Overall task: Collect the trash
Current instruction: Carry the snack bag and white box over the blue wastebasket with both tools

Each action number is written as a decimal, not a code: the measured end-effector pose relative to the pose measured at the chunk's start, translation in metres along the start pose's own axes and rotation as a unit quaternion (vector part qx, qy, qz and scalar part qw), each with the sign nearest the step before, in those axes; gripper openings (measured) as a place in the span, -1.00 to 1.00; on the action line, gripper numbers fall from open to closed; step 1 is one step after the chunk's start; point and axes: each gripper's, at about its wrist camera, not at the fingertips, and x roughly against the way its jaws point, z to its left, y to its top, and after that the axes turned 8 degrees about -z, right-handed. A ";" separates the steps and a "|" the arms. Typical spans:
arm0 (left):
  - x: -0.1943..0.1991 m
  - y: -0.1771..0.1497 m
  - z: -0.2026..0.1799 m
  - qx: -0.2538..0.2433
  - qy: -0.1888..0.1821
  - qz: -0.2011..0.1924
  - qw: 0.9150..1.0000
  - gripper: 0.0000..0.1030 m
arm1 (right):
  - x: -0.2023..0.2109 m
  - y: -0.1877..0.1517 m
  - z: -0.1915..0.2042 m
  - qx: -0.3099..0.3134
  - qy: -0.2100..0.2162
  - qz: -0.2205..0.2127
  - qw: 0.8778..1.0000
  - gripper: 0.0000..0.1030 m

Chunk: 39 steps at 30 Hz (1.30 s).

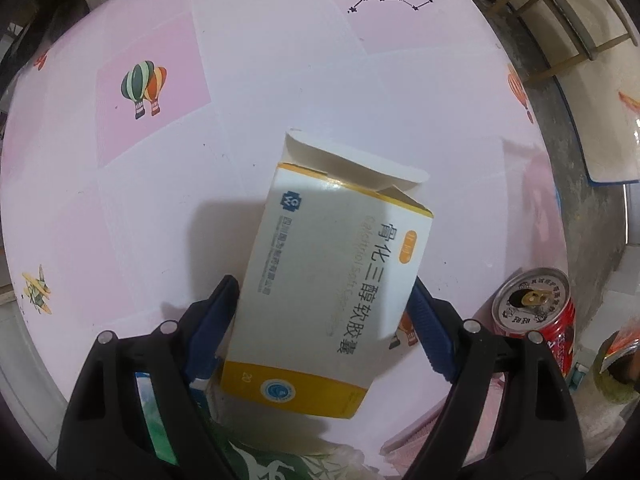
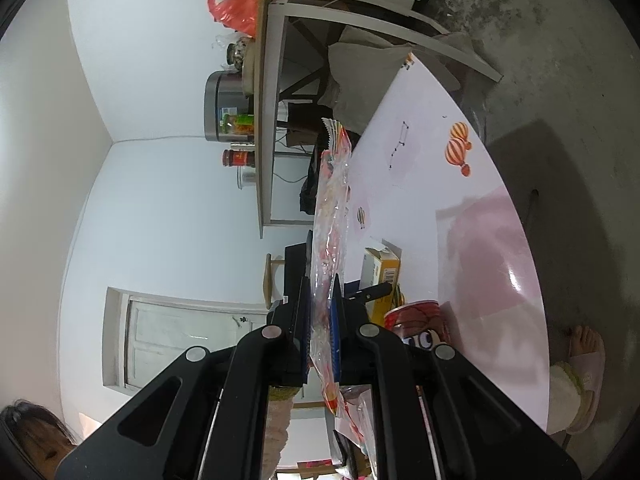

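Medicine box (image 1: 320,276), white w/ yellow ends, top flap open, sits clamped between blue pads of left gripper (image 1: 322,320), over the pink table (image 1: 280,60). Red drink can (image 1: 536,312) stands just right of box, opened. Right gripper (image 2: 322,320) pinched tight on clear snack wrapper (image 2: 330,216), held edge-up beside box (image 2: 380,276) + can (image 2: 416,320).
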 end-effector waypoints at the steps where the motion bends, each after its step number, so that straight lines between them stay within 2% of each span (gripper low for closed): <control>1: 0.002 0.000 -0.001 -0.001 0.000 -0.003 1.000 0.48 | 0.000 0.000 -0.002 -0.003 0.000 -0.001 1.000 -0.84; 4: 0.013 0.001 -0.003 -0.005 0.003 -0.029 1.000 0.47 | 0.001 0.001 -0.006 -0.008 0.002 -0.003 1.000 -0.84; 10: 0.054 -0.003 -0.010 -0.015 0.000 -0.106 0.994 0.47 | 0.003 -0.001 -0.004 -0.008 0.003 -0.008 1.000 -0.84; 18: 0.119 -0.021 -0.017 -0.002 -0.055 -0.193 0.980 0.47 | 0.022 -0.007 0.002 0.000 0.007 -0.028 1.000 -0.84; 21: 0.130 -0.023 -0.042 -0.003 -0.087 -0.211 0.974 0.47 | 0.037 -0.010 0.003 0.001 0.008 -0.041 0.999 -0.84; 27: 0.150 -0.027 -0.110 -0.020 -0.181 -0.223 0.958 0.47 | 0.097 -0.020 0.001 0.003 -0.004 -0.094 0.996 -0.84; 31: 0.147 -0.029 -0.183 -0.069 -0.219 -0.212 0.950 0.47 | 0.163 -0.032 -0.007 0.012 -0.048 -0.157 0.986 -0.84; 35: 0.122 -0.033 -0.262 -0.110 -0.237 -0.180 0.948 0.48 | 0.226 -0.049 -0.032 -0.002 -0.102 -0.215 0.971 -0.84; 39: 0.082 -0.037 -0.327 -0.120 -0.255 -0.136 0.950 0.48 | 0.271 -0.065 -0.068 -0.032 -0.159 -0.254 0.954 -0.84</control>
